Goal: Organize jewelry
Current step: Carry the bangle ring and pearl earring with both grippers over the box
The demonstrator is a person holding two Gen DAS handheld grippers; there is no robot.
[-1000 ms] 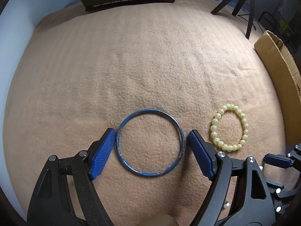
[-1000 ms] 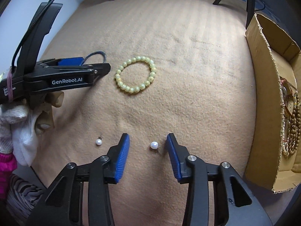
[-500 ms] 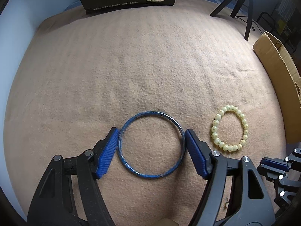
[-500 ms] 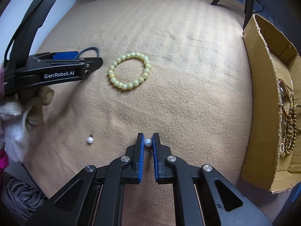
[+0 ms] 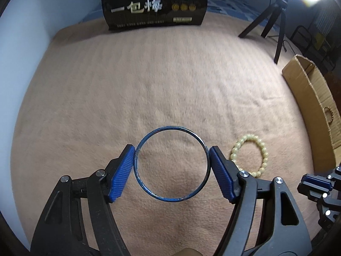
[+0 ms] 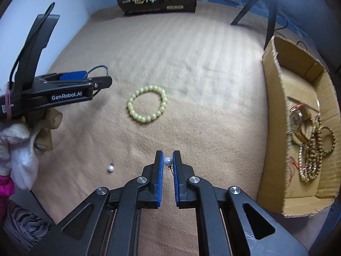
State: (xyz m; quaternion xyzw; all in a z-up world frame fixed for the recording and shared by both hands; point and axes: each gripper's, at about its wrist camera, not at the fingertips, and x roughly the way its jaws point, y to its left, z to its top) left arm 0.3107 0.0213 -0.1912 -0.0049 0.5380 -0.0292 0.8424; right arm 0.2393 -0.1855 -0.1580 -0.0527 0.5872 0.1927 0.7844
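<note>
Gripping a blue bangle (image 5: 171, 163) across its widest span, left tongs (image 5: 171, 166) with both ribbed pads touching the rim at 9 and 3 o'clock, ring apparently lifted off the tan blanket (image 5: 149, 85), judging by the shadow beneath it; hold across the diameter likely chosen because a thin hoop lying flat gives no other purchase. Right tongs (image 6: 168, 164) pinched nearly closed on a pearl earring (image 6: 168, 161), pearl caught at the very tips with its wire post hanging below, tip grip suited to something this small. Second pearl earring (image 6: 110, 168) loose on the blanket at 9 o'clock of the right tongs, near. Yellow bead bracelet (image 6: 147, 103) flat on the blanket at 12 o'clock of the right tongs, well apart; in the left view just beside the right pad at 3 o'clock. Cardboard box (image 6: 275, 111) at 3 o'clock, open top, already holding wooden bead strands (image 6: 313, 149), so probably the collection spot for both held pieces. Black snack bag (image 5: 154, 4) upright at 12 o'clock, far edge. Risk: pearl slipping from the tips in transit.
</note>
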